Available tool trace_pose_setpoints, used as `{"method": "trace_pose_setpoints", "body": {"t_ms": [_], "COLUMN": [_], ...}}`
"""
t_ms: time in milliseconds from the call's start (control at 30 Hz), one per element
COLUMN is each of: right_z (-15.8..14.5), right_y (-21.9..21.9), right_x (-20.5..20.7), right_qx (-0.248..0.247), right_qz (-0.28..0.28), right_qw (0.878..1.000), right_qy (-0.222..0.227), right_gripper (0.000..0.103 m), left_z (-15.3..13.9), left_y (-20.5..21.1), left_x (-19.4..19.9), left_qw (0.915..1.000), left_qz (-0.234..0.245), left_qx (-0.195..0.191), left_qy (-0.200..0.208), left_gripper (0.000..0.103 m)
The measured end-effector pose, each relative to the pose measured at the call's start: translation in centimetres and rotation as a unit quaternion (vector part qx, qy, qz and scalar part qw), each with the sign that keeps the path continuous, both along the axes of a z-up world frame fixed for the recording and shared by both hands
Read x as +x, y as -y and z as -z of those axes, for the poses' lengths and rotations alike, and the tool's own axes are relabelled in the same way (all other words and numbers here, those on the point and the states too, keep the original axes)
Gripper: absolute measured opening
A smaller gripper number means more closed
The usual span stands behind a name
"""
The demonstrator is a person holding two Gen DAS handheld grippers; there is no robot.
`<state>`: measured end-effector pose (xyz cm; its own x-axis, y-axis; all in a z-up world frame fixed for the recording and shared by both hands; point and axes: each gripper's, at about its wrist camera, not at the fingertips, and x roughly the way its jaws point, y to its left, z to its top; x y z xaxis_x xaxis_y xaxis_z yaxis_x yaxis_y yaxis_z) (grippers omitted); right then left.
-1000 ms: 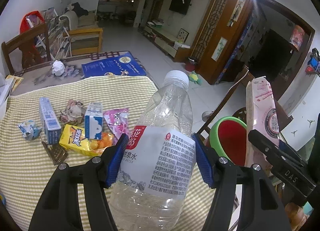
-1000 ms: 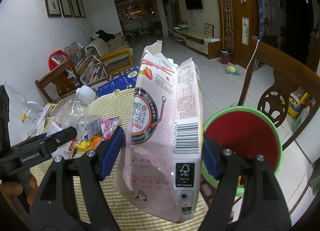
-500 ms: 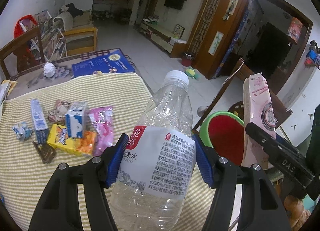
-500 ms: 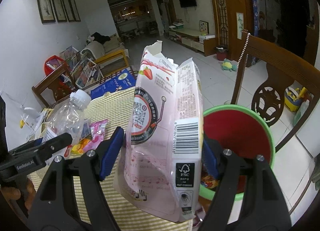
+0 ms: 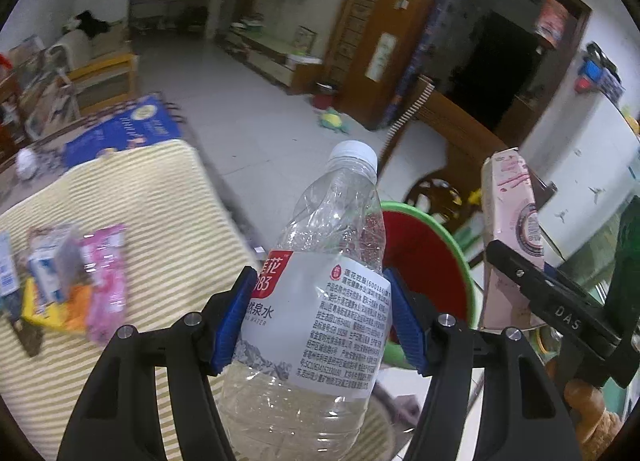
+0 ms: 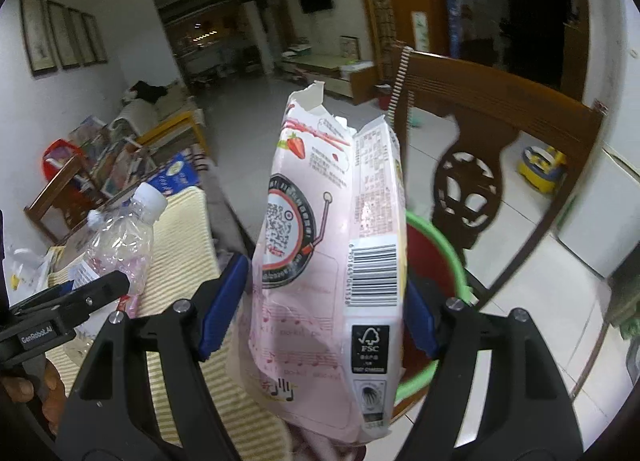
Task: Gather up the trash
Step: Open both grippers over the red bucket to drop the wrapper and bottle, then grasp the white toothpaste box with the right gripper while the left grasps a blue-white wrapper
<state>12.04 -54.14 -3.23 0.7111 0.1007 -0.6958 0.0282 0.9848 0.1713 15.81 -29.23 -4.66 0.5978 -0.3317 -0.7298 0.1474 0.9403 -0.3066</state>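
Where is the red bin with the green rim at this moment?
The red bin with the green rim stands off the table's right edge, in front of the wooden chair. In both wrist views it shows just behind the held water bottle and pink carton.

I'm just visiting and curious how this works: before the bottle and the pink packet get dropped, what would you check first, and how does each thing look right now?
1. Left gripper clamped on the water bottle: ok, both blue pads press its label.
2. Right gripper clamped on the pink packet: ok, held upright.
3. Bin with the green rim open to receive: ok, its red inside shows.
4. Bottle above the bin mouth: not ok, it looks to be over the table edge.
5. Packet above the bin mouth: cannot tell, the bin sits just behind it.
6. Wooden chair clear of the path: cannot tell.
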Motion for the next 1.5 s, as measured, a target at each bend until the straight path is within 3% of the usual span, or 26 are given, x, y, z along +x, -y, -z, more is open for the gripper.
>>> {"method": "trace_pose_setpoints", "body": {"t_ms": [267, 367, 500, 767, 1000, 1167, 1300, 1500], "right_z": [1.7, 2.3, 2.4, 2.3, 2.6, 2.7, 2.4, 3.3], "right_y": [3.0, 3.4, 3.5, 1.4, -5.6, -12.3, -17.3, -25.1], "right_x": [1.0, 1.4, 1.1, 2.0, 2.3, 1.8, 1.2, 0.1], "right_qx": [0.009, 0.001, 0.011, 0.028, 0.029, 0.027, 0.022, 0.023], "right_qz": [0.013, 0.022, 0.023, 0.002, -0.056, -0.103, -0.133, -0.165], "right_qw": [0.999, 0.999, 0.999, 0.999, 0.997, 0.993, 0.989, 0.984], "right_qy": [-0.031, -0.043, -0.040, -0.038, -0.047, -0.053, -0.053, -0.067], "right_gripper": [0.073, 0.087, 0.087, 0.087, 0.087, 0.087, 0.087, 0.087], "left_z": [1.3, 1.2, 0.8, 1.3, 2.3, 3.2, 4.5, 7.5], "left_y": [6.2, 7.0, 6.4, 0.3, -8.3, -17.0, -26.0, -36.9], "left_x": [3.2, 4.0, 3.9, 2.9, 0.1, -2.5, -4.9, -8.0], "left_qw": [0.9982, 0.9983, 0.9991, 0.9996, 0.9938, 0.9811, 0.9584, 0.9235], "left_qz": [0.058, 0.058, 0.042, -0.026, -0.107, -0.190, -0.280, -0.373], "left_qx": [0.006, 0.008, 0.006, 0.000, 0.006, 0.016, 0.017, 0.006], "left_qy": [-0.011, -0.010, 0.002, -0.015, -0.028, -0.036, -0.053, -0.090], "left_gripper": [0.062, 0.075, 0.076, 0.076, 0.076, 0.077, 0.077, 0.077]}}
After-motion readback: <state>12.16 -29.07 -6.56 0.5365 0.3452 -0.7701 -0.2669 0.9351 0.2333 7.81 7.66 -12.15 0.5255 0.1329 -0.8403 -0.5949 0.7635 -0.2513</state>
